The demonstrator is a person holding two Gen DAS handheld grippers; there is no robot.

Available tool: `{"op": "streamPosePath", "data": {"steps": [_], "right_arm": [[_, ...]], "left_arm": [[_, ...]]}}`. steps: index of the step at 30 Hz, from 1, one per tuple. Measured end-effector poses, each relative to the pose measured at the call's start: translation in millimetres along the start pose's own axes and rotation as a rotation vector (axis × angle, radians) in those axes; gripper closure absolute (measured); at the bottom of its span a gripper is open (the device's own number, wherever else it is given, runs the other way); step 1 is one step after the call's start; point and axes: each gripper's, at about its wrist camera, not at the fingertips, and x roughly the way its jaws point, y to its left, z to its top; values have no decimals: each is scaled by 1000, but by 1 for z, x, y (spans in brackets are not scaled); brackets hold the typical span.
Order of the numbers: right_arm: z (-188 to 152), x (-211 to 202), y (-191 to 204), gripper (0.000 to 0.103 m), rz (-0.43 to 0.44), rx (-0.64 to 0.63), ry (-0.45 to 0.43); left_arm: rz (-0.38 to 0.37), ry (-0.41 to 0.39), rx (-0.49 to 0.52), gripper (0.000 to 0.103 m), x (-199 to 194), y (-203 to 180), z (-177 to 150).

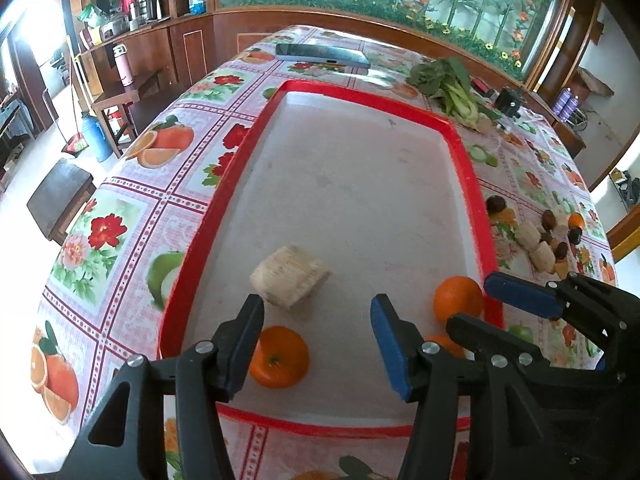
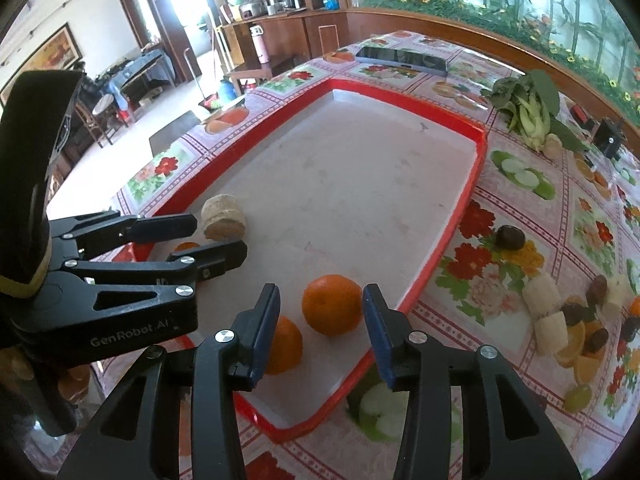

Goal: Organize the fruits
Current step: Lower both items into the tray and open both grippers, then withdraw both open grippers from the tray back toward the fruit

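A phone (image 1: 322,55) and leafy greens (image 1: 448,84) lie on the floral tablecloth (image 1: 120,216).

1. Left wrist view: we look forward and down, close over the red tray's (image 1: 472,160) near end.
2. Right wrist view: likewise, from further right.
3. We find both views share the tray (image 2: 460,224) and table (image 2: 520,216).

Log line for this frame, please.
left gripper: open, empty | right gripper: open, around orange | tray: oranges plus cob
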Motion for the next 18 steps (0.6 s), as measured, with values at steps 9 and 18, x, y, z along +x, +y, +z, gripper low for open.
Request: {"op": "streamPosePath", "data": {"steps": [9,18], "right_arm": [[-18,-29,-10,56,-29,16,-32],[-41,-55,-45,46,-63,96,-56]], "left_arm": [[-24,-16,18,44,-13,-25,-6],[-51,-29,68,40,-22,-64,-7]]}}
